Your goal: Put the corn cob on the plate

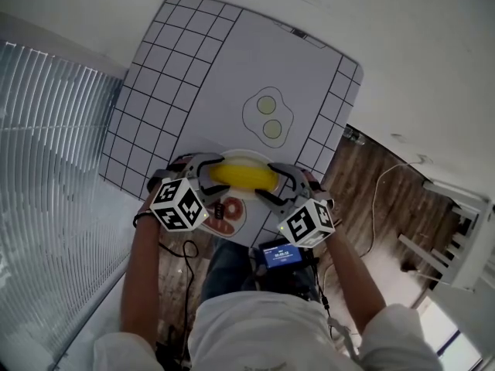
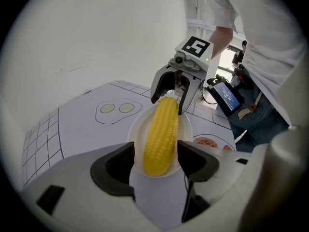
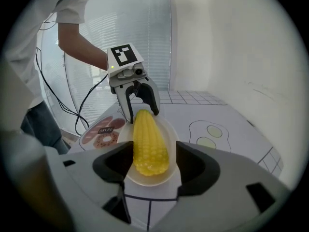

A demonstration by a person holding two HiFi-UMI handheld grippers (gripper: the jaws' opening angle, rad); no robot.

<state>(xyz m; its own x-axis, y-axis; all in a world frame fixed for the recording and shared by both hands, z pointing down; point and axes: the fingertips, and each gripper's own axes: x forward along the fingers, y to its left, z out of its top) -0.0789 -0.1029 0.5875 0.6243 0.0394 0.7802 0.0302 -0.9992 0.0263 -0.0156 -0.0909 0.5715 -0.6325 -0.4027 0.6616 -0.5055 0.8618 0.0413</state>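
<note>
Found a bright yellow, glossy corn cob (image 1: 244, 176) lying lengthwise in a shallow oval white plate (image 1: 246, 154) and filling almost the whole length of it. Noted straight, tidy rows of small rounded kernels running from end to end, with both ends rounded off. Saw this plate resting near the closer edge of a white desk (image 1: 232, 76) printed with a black grid along its sides, just beside a printed picture of brown donuts (image 1: 231, 209) and well apart from a line drawing of two fried eggs (image 1: 269, 117).

Met the grey left hand-held gripper (image 1: 215, 178) at one end of the cob, its black pads spread wide on either side of that end and not pinching it; on one side a strip of white plate showed between pad and kernels. Met the grey right hand-held gripper (image 1: 271, 182) at the opposite end, facing the first, its pads likewise spread apart around the cob with a gap on each side.
</note>
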